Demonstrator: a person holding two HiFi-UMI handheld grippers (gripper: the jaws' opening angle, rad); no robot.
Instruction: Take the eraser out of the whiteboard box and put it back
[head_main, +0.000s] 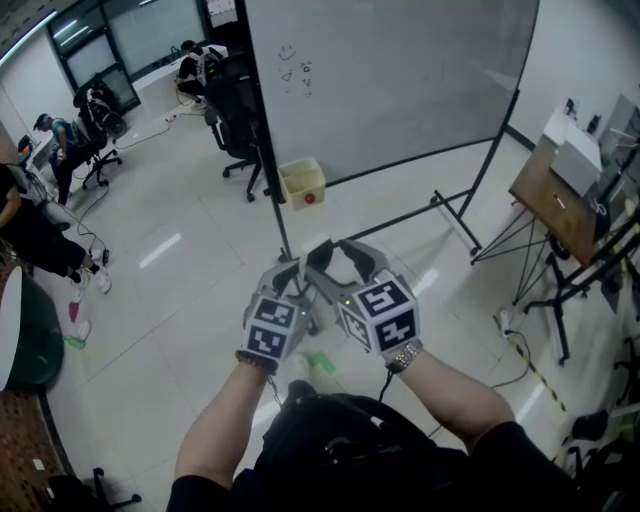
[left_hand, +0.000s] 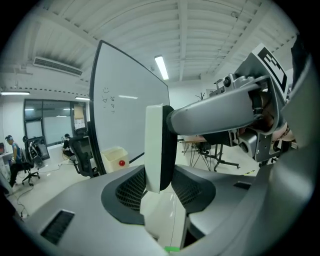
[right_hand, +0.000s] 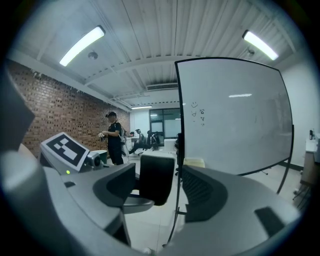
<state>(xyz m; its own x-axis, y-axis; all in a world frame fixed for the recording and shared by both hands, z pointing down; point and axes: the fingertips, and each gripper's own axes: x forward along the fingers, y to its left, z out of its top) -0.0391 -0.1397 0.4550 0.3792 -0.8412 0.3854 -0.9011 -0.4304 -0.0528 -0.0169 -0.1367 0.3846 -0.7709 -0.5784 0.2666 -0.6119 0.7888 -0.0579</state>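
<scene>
Tiled office floor, no bench. Left gripper (left_hand: 159, 186): closed narrowly on the eraser (left_hand: 154, 147), which stands upright with its long axis vertical. Right gripper (right_hand: 159, 189): jaws wide and slack around the same eraser. Whiteboard box (head_main: 302, 183): on the floor by the whiteboard (head_main: 400, 80) post, straight ahead and lower. The return probably falls to the left gripper.

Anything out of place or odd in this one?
Only the eraser: it sits in mid-air between the jaws of both tools at once, left tool clamped on it, right tool loose around it. The box sits on the floor.
</scene>
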